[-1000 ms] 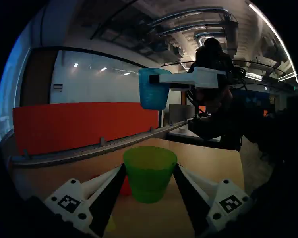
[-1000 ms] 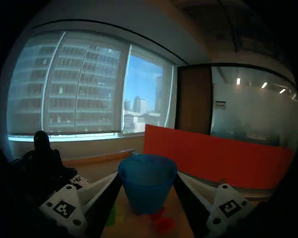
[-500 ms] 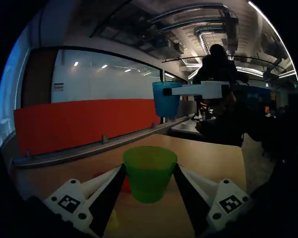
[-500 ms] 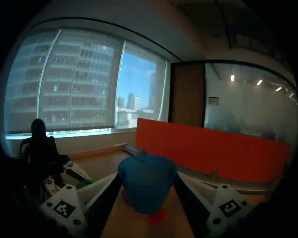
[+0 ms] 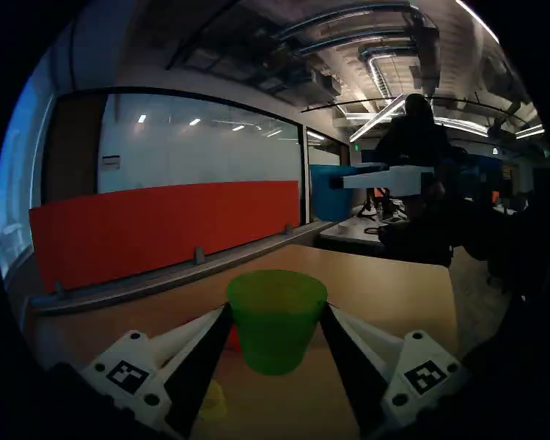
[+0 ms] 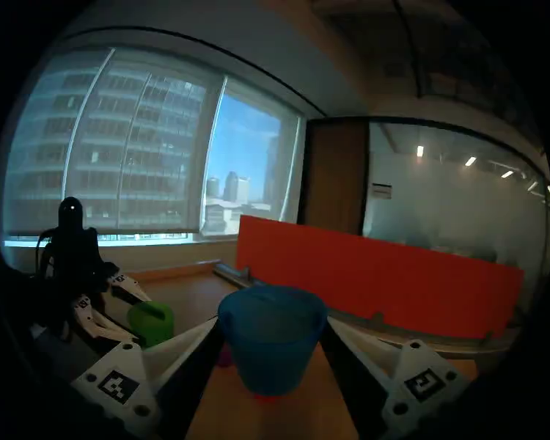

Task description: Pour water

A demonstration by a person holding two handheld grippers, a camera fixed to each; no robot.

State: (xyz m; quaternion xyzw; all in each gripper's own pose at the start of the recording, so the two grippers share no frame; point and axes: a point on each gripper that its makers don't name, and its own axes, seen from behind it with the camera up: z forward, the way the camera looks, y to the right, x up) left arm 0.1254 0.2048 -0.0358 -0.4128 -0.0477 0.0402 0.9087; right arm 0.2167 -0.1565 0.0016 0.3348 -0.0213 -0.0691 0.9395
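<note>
- Left claw (image 5: 275, 312) clamps a green cup (image 5: 275, 334) upright at lower centre of the left gripper view, both fingers pressed to its sides, above the wooden bench (image 5: 392, 286).
- Right claw (image 6: 272, 326) grips a blue cup (image 6: 273, 356) the same way, mouth level, at lower centre of the right gripper view. The green cup shows at lower left of that frame, well apart.
- Whether either cup holds water cannot be told.
- The step in hand looks to be bringing the cups together. Blue rim should come above and just beside the green mouth, then tip slowly with green held level — a rushed tilt risks a spill.
</note>
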